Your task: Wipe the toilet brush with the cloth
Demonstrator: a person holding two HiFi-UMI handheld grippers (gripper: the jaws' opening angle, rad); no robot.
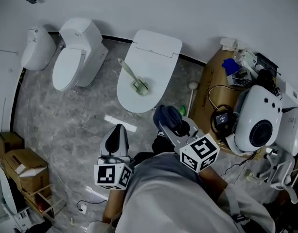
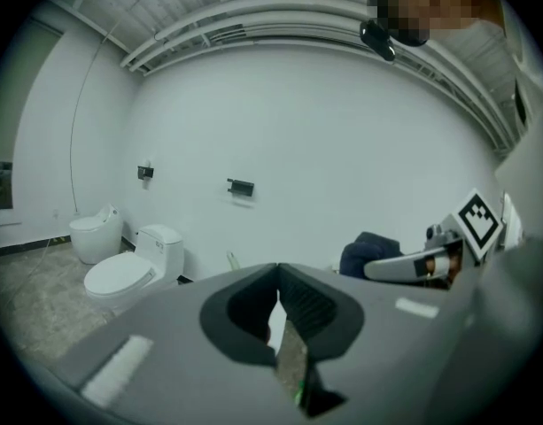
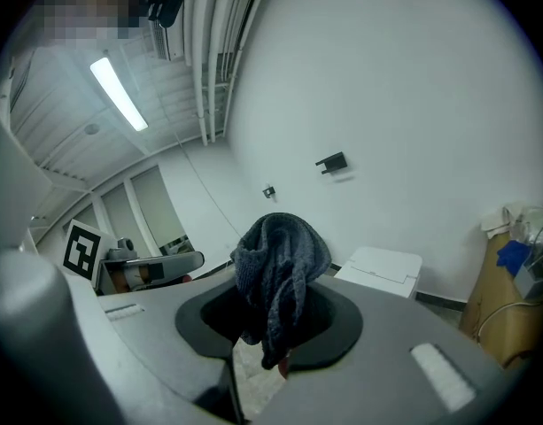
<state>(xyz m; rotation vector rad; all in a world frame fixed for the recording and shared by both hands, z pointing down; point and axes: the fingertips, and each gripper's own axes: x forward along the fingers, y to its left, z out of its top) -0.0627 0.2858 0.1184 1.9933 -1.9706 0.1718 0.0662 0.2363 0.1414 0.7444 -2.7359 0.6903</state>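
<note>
The toilet brush (image 1: pixel 134 78) lies on the closed lid of the middle white toilet (image 1: pixel 156 52), pale handle pointing up-left, green-grey head toward me. My right gripper (image 1: pixel 164 124) is shut on a dark blue cloth (image 1: pixel 171 120), held above the floor just short of that toilet's front. In the right gripper view the cloth (image 3: pixel 280 268) bunches over the jaw tips of the right gripper (image 3: pixel 273 301). My left gripper (image 1: pixel 118 130) hovers to the left of it, shut with nothing in it; in the left gripper view its (image 2: pixel 277 277) jaws meet at the tips.
Two more white toilets (image 1: pixel 78 57) (image 1: pixel 37 47) stand at the left wall. Cardboard boxes (image 1: pixel 21 163) sit at the lower left. A cluttered cardboard-topped stand (image 1: pixel 218 81) and a white machine (image 1: pixel 258 123) crowd the right. A white strip (image 1: pixel 120 123) lies on the grey floor.
</note>
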